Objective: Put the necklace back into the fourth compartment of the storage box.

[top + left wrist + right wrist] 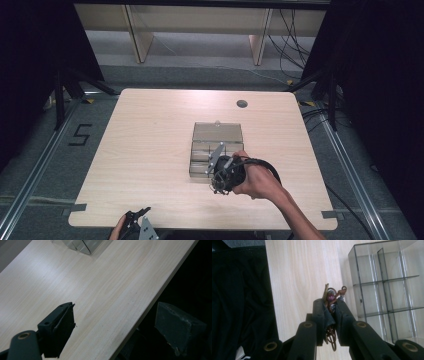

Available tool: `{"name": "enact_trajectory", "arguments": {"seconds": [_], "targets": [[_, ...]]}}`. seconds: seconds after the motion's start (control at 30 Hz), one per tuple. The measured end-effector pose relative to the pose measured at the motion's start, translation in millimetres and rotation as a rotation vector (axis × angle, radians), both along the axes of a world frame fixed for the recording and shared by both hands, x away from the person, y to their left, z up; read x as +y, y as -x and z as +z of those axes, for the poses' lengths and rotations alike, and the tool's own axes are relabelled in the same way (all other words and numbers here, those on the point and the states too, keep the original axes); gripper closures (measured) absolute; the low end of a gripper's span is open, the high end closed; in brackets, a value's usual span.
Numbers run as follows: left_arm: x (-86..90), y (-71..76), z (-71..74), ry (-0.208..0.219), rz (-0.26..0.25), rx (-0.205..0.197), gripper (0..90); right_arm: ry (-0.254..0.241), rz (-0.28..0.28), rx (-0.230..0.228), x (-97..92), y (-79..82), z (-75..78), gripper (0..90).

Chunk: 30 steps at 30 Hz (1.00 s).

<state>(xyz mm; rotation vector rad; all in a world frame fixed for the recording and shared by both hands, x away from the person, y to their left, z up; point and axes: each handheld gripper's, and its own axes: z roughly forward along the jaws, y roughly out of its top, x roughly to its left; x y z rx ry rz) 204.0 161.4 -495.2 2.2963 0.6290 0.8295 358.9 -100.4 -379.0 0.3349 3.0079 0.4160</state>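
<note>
At the near edge of the table [150, 150] the left gripper [137, 222] sits low, gripping nothing, its jaws spread wide apart: in the left gripper view one jaw hangs over the pale wood and the other over the dark drop past the table's rim. Further in, the right hand [257, 180] carries the right gripper [329, 306] just above the tabletop, and its jaws are pinched together on a small piece of jewellery [331, 298]. It is a tangle of thin copper-brown wire loops and rings, with a dark pink bead and a bit of silvery metal caught right at the jaw tips. It lies along the length of the jaws: its longer line runs between the two pads, with the bead end and a few rings poking out beyond the tips, toward the far side of the table in the right gripper view, and a looped tail hanging out the back of the pads toward the hand. Just beside it, a little further along, stands a clear smoky plastic box [387, 287] split by thin walls into several compartments, its lid [218, 132] laid open flat on the far side. Beyond the box a small round hole [242, 104] marks the wood near the table's far edge.
</note>
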Motion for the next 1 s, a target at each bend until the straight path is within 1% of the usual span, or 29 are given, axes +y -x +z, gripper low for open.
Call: {"name": "enact_trajectory", "arguments": {"seconds": [0.03,0.07,0.1,0.17,0.2,0.23,0.27,0.3,0.33,0.4,0.43,0.47,0.57,0.6,0.63,0.67,0.7,0.77,0.8,0.83,0.87,0.9,0.93,0.97,1.0], "targets": [[0.4,-1.1,0.1,-0.008,-0.003,-0.008,15.4,-0.006,0.017,0.002,1.3,-2.8,1.5,80.7],[0.4,-0.5,0.1,-0.003,0.001,-0.002,15.4,-0.007,0.024,0.008,2.9,-5.1,3.1,80.7],[-1.0,0.7,-0.8,0.035,0.007,0.005,15.4,-0.003,0.022,0.007,3.9,-6.5,4.3,80.7],[-0.6,0.8,0.4,0.022,0.002,0.006,15.4,0.005,0.022,0.002,7.1,-10.6,7.7,80.7],[0.3,-0.5,0.7,-0.010,-0.003,-0.006,15.4,0.010,0.001,0.007,9.7,-12.5,10.4,80.7],[0.1,-0.7,0.4,-0.008,-0.002,-0.006,15.4,0.010,0.001,0.007,9.7,-12.5,10.4,80.7],[-1.3,-0.2,-0.8,0.020,0.006,-0.003,15.4,0.011,0.002,0.009,10.7,-14.4,11.8,80.7],[-1.3,-0.2,-0.6,0.024,0.003,-0.005,15.4,0.006,0.026,0.005,11.8,-18.1,12.9,80.7],[-1.6,0.4,-0.9,0.032,0.004,-0.002,15.4,0.001,0.014,0.007,12.8,-19.8,14.5,80.7],[-1.1,0.5,-1.0,0.021,0.001,0.000,15.4,0.010,-0.003,0.007,15.4,-22.4,17.7,80.7],[0.0,-0.1,0.2,0.001,-0.004,0.004,15.4,0.008,0.001,0.003,16.7,-24.7,18.6,80.7],[-1.3,0.5,-0.7,0.030,0.006,0.009,15.4,0.012,-0.009,0.004,17.9,-26.1,20.1,80.7],[-1.1,-0.4,-2.0,0.028,0.006,0.003,15.4,0.006,-0.013,0.002,21.5,-32.0,24.4,80.7],[-0.8,-0.2,-2.7,0.035,0.006,0.005,15.4,0.007,-0.015,0.003,22.9,-34.2,25.7,80.7],[1.0,-1.9,-1.0,-0.003,-0.002,-0.003,15.4,0.009,-0.023,0.003,24.4,-36.2,26.8,80.7],[0.2,-1.2,-1.7,0.023,0.009,0.005,15.4,0.013,-0.020,0.001,25.6,-39.2,28.0,80.7],[0.2,-0.9,-1.4,0.031,0.010,0.004,15.4,0.009,-0.024,-0.003,26.9,-41.8,28.8,80.7],[0.8,-0.5,-0.6,0.025,0.005,0.007,15.4,0.003,-0.017,0.002,30.3,-47.6,29.3,80.7],[1.8,-1.2,0.2,0.001,-0.002,0.003,15.4,0.010,-0.038,0.006,32.0,-48.8,29.9,80.7],[0.3,-0.5,-1.3,0.032,0.011,0.003,15.4,0.010,-0.027,0.008,34.0,-51.7,29.3,80.7],[0.1,-0.6,-1.0,0.034,0.008,0.002,15.4,0.011,-0.025,0.006,36.2,-54.2,28.8,80.7],[-0.1,-0.6,-1.2,0.037,0.005,-0.003,15.4,0.013,-0.043,0.016,38.2,-55.8,28.4,80.7],[-0.5,-0.2,-1.1,0.041,0.006,0.001,15.4,0.017,-0.030,0.009,40.5,-59.1,27.5,80.7],[-0.1,-0.3,-0.9,0.032,0.003,0.000,15.4,0.021,-0.035,0.010,42.6,-61.1,26.6,80.6],[-0.4,-0.3,-1.2,0.041,0.004,0.002,15.4,0.027,-0.035,0.013,44.5,-63.3,25.9,80.7]]}}
